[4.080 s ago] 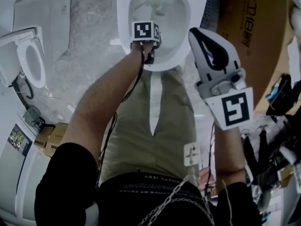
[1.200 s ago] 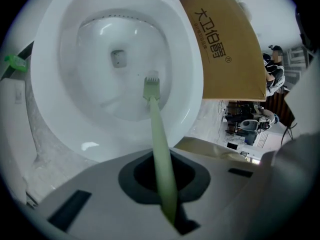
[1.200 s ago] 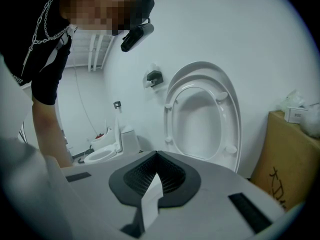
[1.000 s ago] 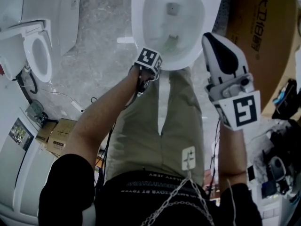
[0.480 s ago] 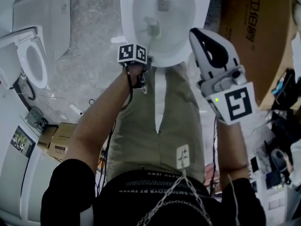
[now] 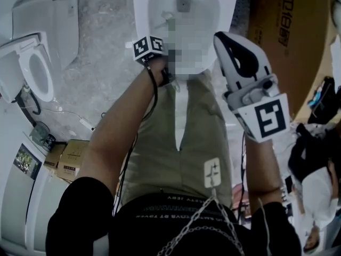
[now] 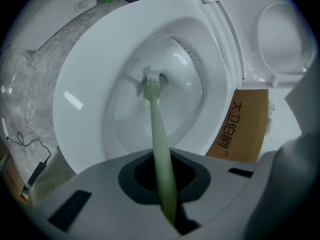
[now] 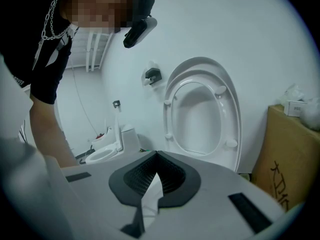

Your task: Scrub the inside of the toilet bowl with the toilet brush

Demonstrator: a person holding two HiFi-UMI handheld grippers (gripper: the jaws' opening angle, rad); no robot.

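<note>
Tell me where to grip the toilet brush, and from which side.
Grip the toilet brush at the upper end of its slim handle, coming from above the toilet bowl at its front rim, as the left hand-held gripper does; the bristle head sits deep inside.

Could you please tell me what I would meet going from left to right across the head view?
Spare toilet → left gripper → right gripper → cardboard box. The toilet bowl is left out, as it overlaps both grippers.

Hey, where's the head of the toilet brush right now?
Left gripper view, just left of centre: the brush head is deep inside the toilet bowl, at the far end of the green handle the left gripper clamps.
</note>
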